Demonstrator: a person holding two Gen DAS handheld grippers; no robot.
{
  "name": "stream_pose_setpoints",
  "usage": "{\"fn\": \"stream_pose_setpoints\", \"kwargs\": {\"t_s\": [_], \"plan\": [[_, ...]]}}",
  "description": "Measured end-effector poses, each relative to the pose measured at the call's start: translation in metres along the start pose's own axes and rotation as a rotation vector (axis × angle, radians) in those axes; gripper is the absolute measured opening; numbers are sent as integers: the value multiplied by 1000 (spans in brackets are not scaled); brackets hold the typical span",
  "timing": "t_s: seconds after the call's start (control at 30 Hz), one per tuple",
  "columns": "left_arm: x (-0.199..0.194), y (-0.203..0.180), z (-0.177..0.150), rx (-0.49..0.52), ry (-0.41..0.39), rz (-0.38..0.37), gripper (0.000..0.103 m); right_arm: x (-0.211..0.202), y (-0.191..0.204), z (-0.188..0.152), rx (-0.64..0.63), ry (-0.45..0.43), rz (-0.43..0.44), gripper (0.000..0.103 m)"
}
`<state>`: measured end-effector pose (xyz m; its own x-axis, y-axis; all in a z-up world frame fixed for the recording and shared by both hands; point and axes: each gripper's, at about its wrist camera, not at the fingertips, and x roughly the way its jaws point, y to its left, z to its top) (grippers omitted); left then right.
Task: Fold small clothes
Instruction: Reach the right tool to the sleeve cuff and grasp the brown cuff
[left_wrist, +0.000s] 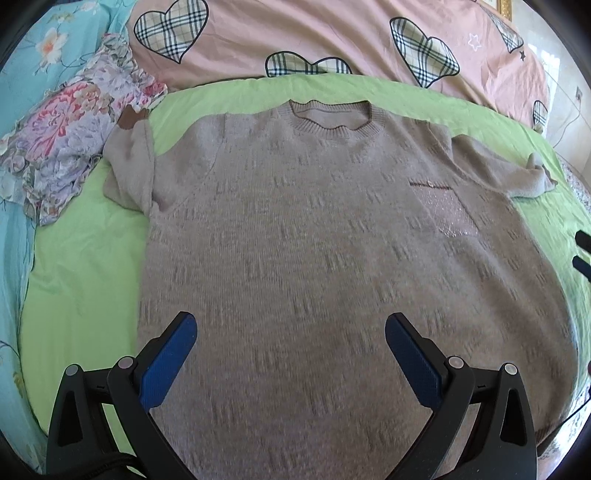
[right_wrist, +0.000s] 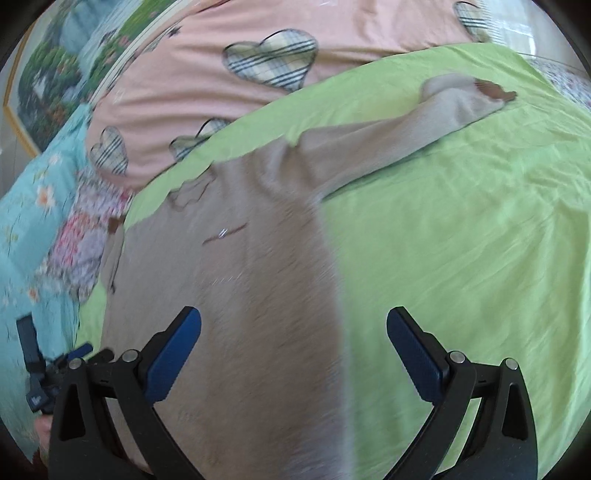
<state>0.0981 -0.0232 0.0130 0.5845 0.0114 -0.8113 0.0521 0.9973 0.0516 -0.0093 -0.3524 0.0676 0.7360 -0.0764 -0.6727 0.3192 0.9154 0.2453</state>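
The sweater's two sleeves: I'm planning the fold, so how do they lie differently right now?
The left sleeve is doubled back on itself beside the body, its brown cuff up near the shoulder. The right sleeve stretches straight out over the green sheet, brown cuff at the far end. Both lie flat on the sheet, untouched by either gripper.

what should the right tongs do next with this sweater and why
Probably reach forward and pinch the outstretched sleeve near its brown cuff, then bring it across the body. The sweater lies flat, face up on the green sheet, both the right tongs and left tongs are open and empty, and nothing is folded yet.
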Motion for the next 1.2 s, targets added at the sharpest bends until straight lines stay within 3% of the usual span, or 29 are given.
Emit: {"fn": "stream_pose_setpoints", "kwargs": {"t_s": [0.1, 0.5, 0.7, 0.73, 0.77, 0.87, 1.0, 1.2], "plan": [[2, -3, 11, 0, -6, 3, 102, 0, -29, 30, 38, -36, -63, 100], [31, -14, 41, 19, 14, 36, 102, 31, -143, 158, 153, -169, -271, 63], [54, -17, 51, 16, 56, 43, 102, 65, -204, 210, 223, -173, -414, 53], [56, -18, 52, 14, 58, 42, 102, 72, -209, 212, 227, -162, -426, 47], [59, -18, 54, 13, 61, 41, 102, 80, -215, 213, 226, -152, -426, 43], [64, -18, 59, 9, 68, 35, 102, 83, -216, 214, 210, -162, -379, 6], [65, -17, 63, 12, 60, 23, 102, 60, -178, 204, 138, -220, -302, 6], [57, -5, 61, -18, 43, -9, 102, 50, -84, 176, 41, -176, -82, 6]]}}
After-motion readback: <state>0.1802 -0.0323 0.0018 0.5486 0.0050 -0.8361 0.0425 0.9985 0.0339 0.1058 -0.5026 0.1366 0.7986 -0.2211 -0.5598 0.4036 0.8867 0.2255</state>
